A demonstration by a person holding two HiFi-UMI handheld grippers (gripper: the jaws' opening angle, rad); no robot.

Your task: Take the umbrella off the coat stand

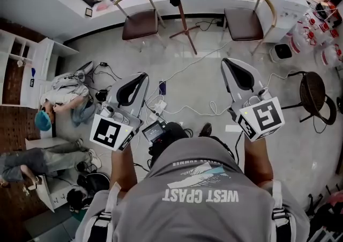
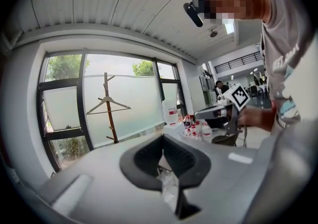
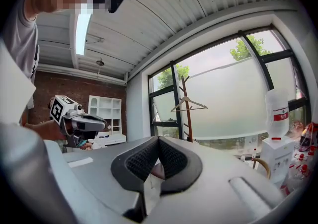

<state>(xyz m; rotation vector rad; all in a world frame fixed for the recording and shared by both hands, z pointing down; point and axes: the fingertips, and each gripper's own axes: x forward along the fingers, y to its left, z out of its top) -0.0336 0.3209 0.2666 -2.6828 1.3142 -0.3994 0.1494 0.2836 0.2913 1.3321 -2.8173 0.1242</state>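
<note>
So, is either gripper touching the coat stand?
No, in the head view the left gripper and the right gripper are both well short of the coat stand.

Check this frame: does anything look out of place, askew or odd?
Yes. Loose cables snake across the floor in front of the coat stand, in the way of anyone walking up to it; likely a trip risk. The stand itself is upright, and nothing looks spilled or broken.
</note>
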